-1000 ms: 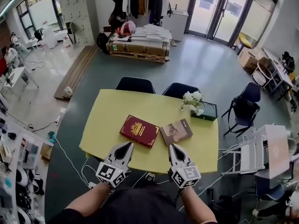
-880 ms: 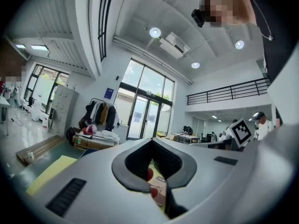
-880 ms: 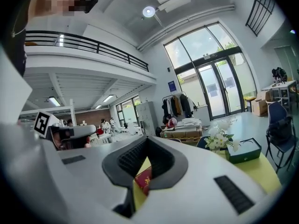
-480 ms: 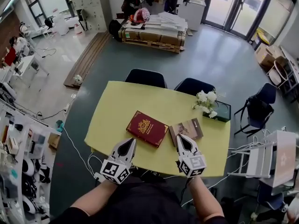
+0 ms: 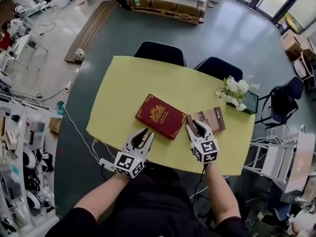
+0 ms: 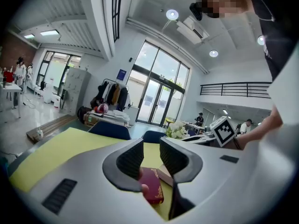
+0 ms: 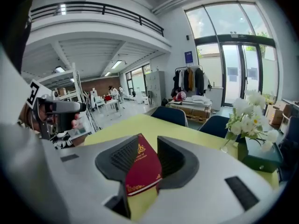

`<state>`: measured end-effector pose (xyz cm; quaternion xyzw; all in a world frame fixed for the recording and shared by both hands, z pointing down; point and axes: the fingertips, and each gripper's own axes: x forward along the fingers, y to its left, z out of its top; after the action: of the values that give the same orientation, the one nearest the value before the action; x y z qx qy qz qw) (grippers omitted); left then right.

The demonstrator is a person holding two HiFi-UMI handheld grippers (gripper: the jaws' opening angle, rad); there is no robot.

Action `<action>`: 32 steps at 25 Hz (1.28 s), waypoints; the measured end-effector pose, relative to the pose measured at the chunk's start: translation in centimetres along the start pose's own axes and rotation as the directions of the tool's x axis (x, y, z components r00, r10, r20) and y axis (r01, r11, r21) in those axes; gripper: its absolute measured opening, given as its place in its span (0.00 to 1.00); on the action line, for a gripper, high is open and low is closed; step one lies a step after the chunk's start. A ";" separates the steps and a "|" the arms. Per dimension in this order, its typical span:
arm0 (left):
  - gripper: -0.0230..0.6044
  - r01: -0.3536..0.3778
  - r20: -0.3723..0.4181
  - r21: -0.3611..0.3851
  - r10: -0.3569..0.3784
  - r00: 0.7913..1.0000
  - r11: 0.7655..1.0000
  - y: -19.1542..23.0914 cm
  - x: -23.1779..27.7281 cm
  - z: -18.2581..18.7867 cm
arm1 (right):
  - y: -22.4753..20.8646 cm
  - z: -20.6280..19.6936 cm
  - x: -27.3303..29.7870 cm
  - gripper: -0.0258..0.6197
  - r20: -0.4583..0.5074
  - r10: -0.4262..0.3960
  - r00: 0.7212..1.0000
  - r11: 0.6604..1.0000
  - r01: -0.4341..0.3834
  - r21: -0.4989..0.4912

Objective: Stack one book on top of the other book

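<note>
Your left gripper (image 5: pixel 148 133) hangs over the near edge of the yellow table (image 5: pixel 123 93) with its jaws partway apart. They've just been opening, nothing's pinched between them, and the red book (image 5: pixel 160 116) lies flat just ahead, around mid-table. Your right gripper (image 5: pixel 196 126) has also just been opening, tips over the near left corner of the brown book (image 5: pixel 213 118), which lies flat just beside the red one on its right; the red cover shows through the gap, but the pads aren't pressing on anything.
</note>
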<state>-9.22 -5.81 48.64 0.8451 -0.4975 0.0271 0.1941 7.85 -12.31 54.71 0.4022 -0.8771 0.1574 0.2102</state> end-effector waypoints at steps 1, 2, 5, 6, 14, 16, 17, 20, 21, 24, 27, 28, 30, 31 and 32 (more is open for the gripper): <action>0.23 -0.002 -0.017 -0.008 0.002 1.000 1.000 0.4 0.4 -1.0 | -0.2 -0.9 1.1 0.25 -0.026 0.014 1.000 1.000 -0.014 -0.007; 0.26 -0.005 -0.034 -0.017 0.005 0.999 1.000 0.7 0.7 -2.0 | -0.4 -1.9 2.2 0.27 -0.052 0.029 0.998 1.000 -0.029 -0.012; 0.30 -0.023 -0.087 -0.059 0.018 0.996 0.998 2.1 1.6 -5.7 | -1.1 -4.8 5.4 0.31 -0.126 0.081 0.989 0.996 -0.083 -0.009; 0.31 -0.037 -0.107 -0.079 0.029 0.994 0.996 2.7 1.9 -7.0 | -1.5 -5.8 6.6 0.31 -0.149 0.095 0.984 0.995 -0.097 -0.004; 0.36 -0.185 -0.247 -0.224 0.127 0.961 0.957 6.8 3.9 -17.2 | -4.6 -11.8 12.9 0.36 -0.319 0.166 0.933 0.986 -0.165 0.028; 0.38 -0.218 -0.273 -0.262 0.145 0.951 0.940 7.7 4.5 -18.9 | -4.9 -12.9 13.9 0.37 -0.357 0.186 0.915 0.982 -0.185 0.038; 0.38 -0.230 -0.281 -0.281 0.149 0.948 0.932 8.0 4.9 -19.5 | -4.9 -13.3 14.3 0.37 -0.374 0.200 0.906 0.979 -0.197 0.046; 0.40 -0.248 -0.303 -0.301 0.154 0.940 0.921 8.7 6.3 -21.0 | -4.8 -14.5 15.3 0.38 -0.418 0.236 0.877 0.971 -0.227 0.071; 0.41 -0.253 -0.312 -0.298 0.156 0.937 0.921 8.8 6.7 -21.5 | -4.7 -14.8 15.5 0.38 -0.429 0.243 0.870 0.969 -0.233 0.078; 0.42 -0.271 -0.332 -0.312 0.162 0.929 0.911 9.0 7.7 -22.8 | -4.7 -15.3 15.7 0.38 -0.443 0.254 0.860 0.967 -0.241 0.086; 0.42 -0.279 -0.338 -0.341 0.160 0.928 0.897 8.9 8.4 -23.3 | -4.6 -15.4 15.8 0.38 -0.450 0.266 0.852 0.963 -0.258 0.081; 0.42 -0.286 -0.337 -0.347 0.165 0.927 0.893 8.9 8.7 -23.3 | -4.6 -15.4 15.8 0.38 -0.454 0.271 0.849 0.961 -0.266 0.078; 0.42 -0.300 -0.332 -0.355 0.181 0.926 0.885 9.2 9.0 -23.2 | -4.6 -15.3 16.0 0.38 -0.459 0.282 0.842 0.957 -0.282 0.069; 0.42 -0.303 -0.330 -0.355 0.185 0.926 0.884 9.3 9.0 -23.3 | -4.7 -15.3 16.0 0.38 -0.462 0.287 0.839 0.955 -0.290 0.067; 0.42 -0.303 -0.331 -0.352 0.186 0.925 0.886 9.2 9.0 -23.3 | -4.7 -15.3 16.0 0.38 -0.463 0.292 0.837 0.953 -0.297 0.065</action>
<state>-9.09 -8.97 75.08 0.7047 -0.5625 0.0729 0.4262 5.75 -18.66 76.32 0.2118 -0.8524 0.2761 0.3903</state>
